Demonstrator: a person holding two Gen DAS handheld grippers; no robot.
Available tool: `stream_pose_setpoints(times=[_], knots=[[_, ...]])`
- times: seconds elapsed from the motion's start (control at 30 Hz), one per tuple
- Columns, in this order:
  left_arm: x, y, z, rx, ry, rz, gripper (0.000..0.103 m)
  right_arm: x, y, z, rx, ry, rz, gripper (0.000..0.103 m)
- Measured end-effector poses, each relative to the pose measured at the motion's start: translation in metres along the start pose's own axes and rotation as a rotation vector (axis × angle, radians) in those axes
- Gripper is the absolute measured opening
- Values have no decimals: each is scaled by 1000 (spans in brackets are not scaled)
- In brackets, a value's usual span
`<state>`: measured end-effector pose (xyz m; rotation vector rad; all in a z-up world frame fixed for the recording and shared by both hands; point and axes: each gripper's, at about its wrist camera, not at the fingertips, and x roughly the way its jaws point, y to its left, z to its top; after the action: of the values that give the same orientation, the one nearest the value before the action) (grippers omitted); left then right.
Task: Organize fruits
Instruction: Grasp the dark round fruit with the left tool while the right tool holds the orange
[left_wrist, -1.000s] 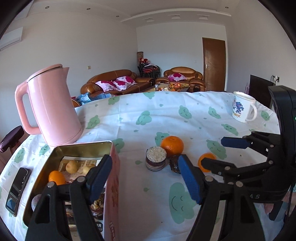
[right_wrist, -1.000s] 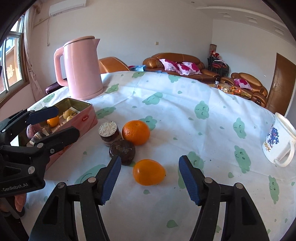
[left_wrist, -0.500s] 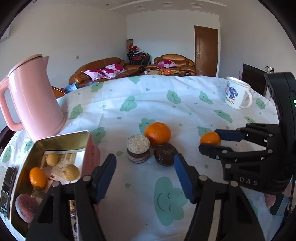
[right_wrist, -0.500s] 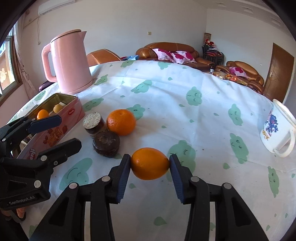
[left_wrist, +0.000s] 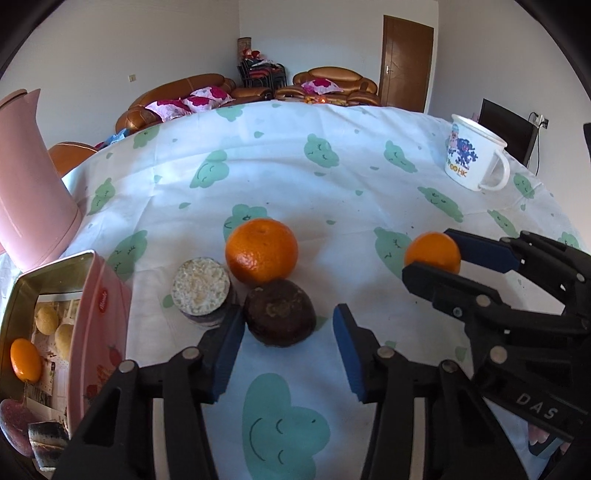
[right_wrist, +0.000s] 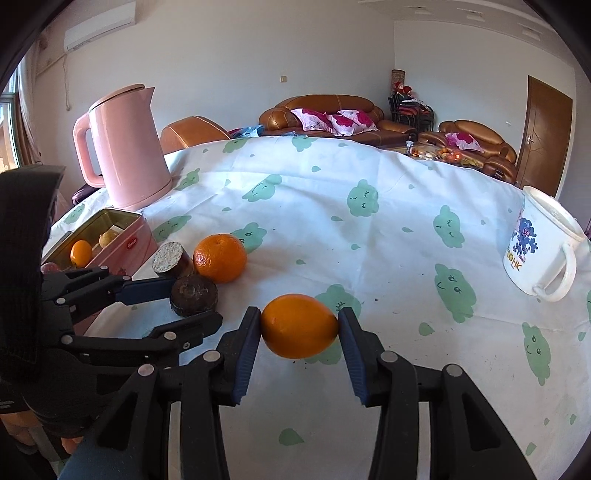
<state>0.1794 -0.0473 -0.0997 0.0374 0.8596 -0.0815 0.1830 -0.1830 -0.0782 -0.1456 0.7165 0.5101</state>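
A small orange (right_wrist: 299, 325) is clamped between the blue pads of the right gripper (right_wrist: 298, 334) at lower centre of the right wrist view. The left gripper (left_wrist: 288, 341) is seen closing, its pads flanking a dark brown fruit (left_wrist: 279, 312) near lower centre of the left wrist view; contact cannot be confirmed. A larger orange (left_wrist: 261, 250) and a cut-topped fruit (left_wrist: 201, 288) are observed touching that dark fruit. Open tablecloth (right_wrist: 369, 251) is noted across the centre and right, up to a white mug (right_wrist: 537, 253) at the right edge. The pink tin (left_wrist: 98, 332) sits at lower left. Only the left wrist view shows the tin's interior fully; only the right shows the whole pink kettle (right_wrist: 122, 147).
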Motion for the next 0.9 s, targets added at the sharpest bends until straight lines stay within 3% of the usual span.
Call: stream_pose_setpoints(times=[0.13,0.9], knots=[[6,3,4,-23,10,0,41,0,1,0,-7,-4,0,45],[-30,-9,-4,37,-156,17,40,-19,-2,-2,0,-115,10,45]])
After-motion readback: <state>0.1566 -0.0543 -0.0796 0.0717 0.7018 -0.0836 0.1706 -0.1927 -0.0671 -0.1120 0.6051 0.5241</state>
